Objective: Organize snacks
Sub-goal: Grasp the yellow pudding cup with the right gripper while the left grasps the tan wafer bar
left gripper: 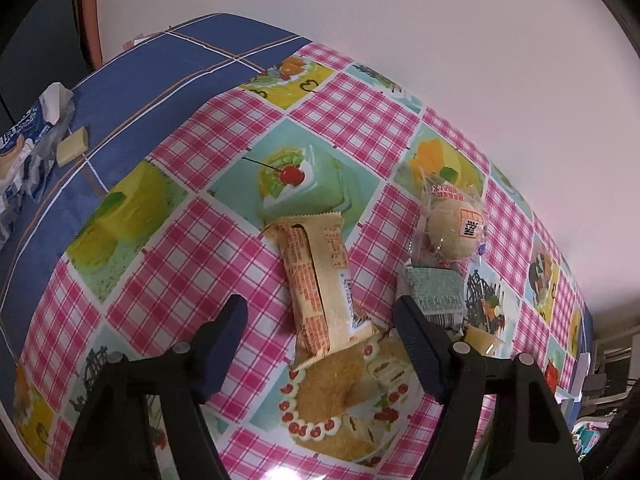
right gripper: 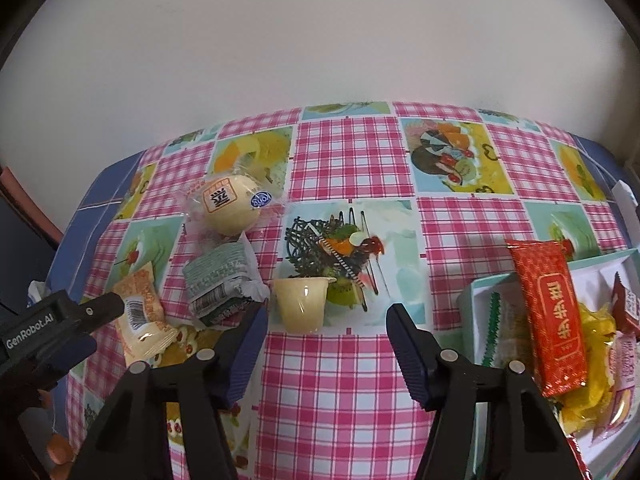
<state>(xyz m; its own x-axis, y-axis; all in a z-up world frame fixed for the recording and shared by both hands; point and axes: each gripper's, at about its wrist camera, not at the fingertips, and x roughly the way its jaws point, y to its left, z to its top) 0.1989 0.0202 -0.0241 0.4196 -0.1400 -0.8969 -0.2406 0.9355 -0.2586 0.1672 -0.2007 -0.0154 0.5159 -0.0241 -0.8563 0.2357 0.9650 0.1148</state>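
My left gripper [left gripper: 320,320] is open, its jaws on either side of the near end of a cream and orange snack bar [left gripper: 320,276] lying on the table; this bar also shows in the right wrist view [right gripper: 142,312]. A round bun in clear wrap [left gripper: 454,230] and a green-white packet [left gripper: 434,294] lie to its right. My right gripper [right gripper: 326,328] is open and empty, just behind a yellow jelly cup [right gripper: 301,304]. The bun [right gripper: 230,208] and green packet [right gripper: 222,286] lie left of the cup. A white box [right gripper: 472,296] at the right holds a red bar [right gripper: 554,316] and other snacks.
The table wears a pink checked cloth with cake pictures [right gripper: 348,392] over a blue cloth [left gripper: 132,92]. An opened blue-white wrapper [left gripper: 28,148] and a small cream block [left gripper: 72,147] lie at far left. A white wall stands behind. The left gripper body [right gripper: 52,332] shows in the right view.
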